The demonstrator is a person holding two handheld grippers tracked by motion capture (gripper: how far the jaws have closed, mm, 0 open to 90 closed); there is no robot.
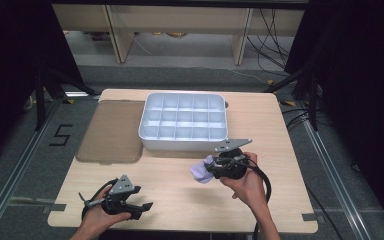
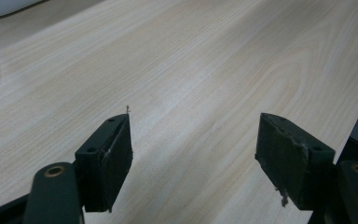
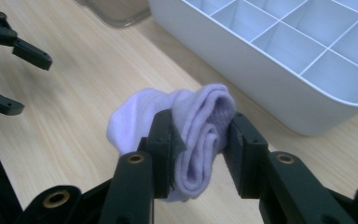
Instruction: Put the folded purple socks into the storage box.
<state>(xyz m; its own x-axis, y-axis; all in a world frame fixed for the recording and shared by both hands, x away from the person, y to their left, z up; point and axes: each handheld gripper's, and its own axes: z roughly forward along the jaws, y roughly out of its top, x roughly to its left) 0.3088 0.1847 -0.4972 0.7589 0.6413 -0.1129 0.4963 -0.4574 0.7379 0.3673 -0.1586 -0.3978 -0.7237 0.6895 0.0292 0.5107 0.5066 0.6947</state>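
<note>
Right gripper view: my right gripper (image 3: 200, 154) has its fingers (image 3: 163, 149) clenched on a folded lilac sock (image 3: 200, 126), held just above the counter (image 3: 74, 93) beside the white tray (image 3: 270, 88). I judge it soft, light, compressible; grip across the fold. Left gripper (image 2: 193, 154) rests released, nothing between.

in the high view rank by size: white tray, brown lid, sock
1. white tray, though the brown lid looks close to it in spread, so that order is unsure.
2. brown lid.
3. sock, clearly smallest, held in the right gripper.
</note>
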